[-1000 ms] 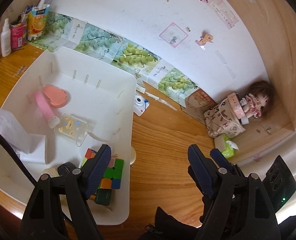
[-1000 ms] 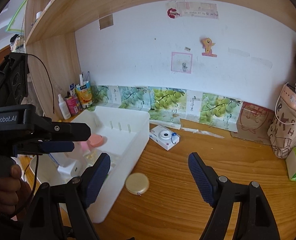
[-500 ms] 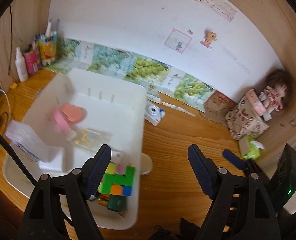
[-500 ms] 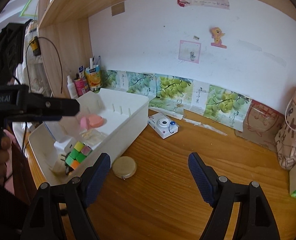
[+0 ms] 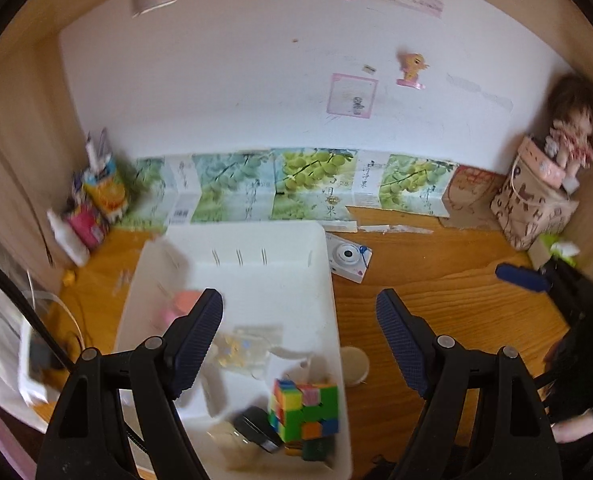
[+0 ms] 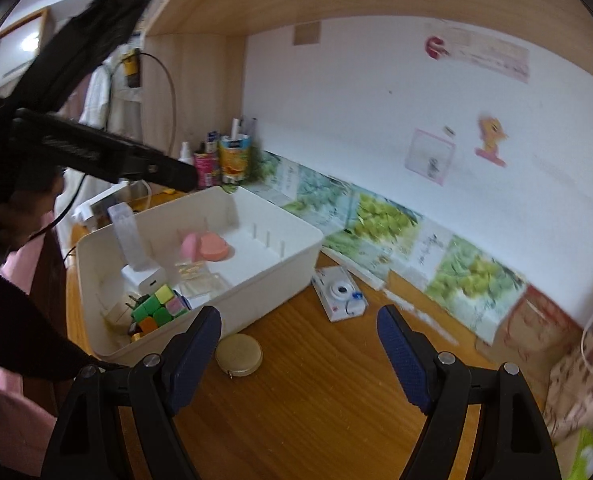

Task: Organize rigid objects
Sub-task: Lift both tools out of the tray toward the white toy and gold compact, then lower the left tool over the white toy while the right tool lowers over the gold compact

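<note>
right wrist: bin (image 6: 256, 276) beside tin (image 6: 238, 354)

Both views daylit, fairly bright, soft shadows. Strong fisheye: black corners, wood shelf edges bowed. Left wrist view motion-blurred, worst at left edge, where the bottles (image 5: 92, 208) smear; white bin (image 5: 324, 280) rim washed out, near overexposed. Right wrist view blurred at right and lower right; grape posters (image 6: 380, 216) streaky. Ceiling lamp (image 6: 28, 42) glares upper left. Gripper fingers sharp in both.
</note>
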The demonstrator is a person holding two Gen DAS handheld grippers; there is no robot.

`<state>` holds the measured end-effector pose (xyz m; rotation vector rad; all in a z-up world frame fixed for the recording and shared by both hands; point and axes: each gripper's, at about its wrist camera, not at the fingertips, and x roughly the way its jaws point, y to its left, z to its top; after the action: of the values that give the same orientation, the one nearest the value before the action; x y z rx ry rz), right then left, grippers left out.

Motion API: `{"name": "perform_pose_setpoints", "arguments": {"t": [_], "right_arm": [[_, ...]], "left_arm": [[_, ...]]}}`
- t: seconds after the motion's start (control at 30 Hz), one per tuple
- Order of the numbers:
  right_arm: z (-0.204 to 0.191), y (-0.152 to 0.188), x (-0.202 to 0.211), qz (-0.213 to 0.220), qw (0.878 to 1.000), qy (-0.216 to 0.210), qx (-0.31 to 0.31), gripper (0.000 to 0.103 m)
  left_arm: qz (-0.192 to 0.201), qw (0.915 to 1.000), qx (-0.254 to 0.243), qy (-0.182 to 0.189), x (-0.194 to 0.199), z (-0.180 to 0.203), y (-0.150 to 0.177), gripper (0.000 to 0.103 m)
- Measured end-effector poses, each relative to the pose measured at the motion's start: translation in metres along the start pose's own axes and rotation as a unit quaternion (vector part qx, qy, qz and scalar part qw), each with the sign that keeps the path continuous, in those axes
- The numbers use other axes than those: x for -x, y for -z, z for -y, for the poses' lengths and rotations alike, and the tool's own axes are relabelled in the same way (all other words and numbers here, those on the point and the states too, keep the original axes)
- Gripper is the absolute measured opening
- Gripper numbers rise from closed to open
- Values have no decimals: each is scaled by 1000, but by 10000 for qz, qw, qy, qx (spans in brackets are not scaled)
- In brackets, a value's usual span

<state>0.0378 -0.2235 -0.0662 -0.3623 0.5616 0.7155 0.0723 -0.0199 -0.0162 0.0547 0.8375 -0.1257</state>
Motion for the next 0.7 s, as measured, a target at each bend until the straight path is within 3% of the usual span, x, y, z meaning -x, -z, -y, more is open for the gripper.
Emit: {"name": "perform_pose_setpoints", "arguments": {"t": [0.2, 0.33, 0.5, 0.7], "right_arm": [[7, -11, -2, -37, 9975, -394, 581, 81], [6, -15, -5, -185, 9922, -694, 1020, 81], [1, -12, -18, -467, 9851, -949, 1357, 81], [-9, -2, -37, -771, 9789, -1143, 1508, 81]], "left_arm": [[-384, 9959, -822, -45, -10, 13, -22, 83], [-706, 9913, -1112, 39, -20, 17, -29, 86], [-1125, 9859, -1231, 151, -37, 18, -33, 88], [-1476, 9841, -965, 230, -59, 10, -44, 88]]}}
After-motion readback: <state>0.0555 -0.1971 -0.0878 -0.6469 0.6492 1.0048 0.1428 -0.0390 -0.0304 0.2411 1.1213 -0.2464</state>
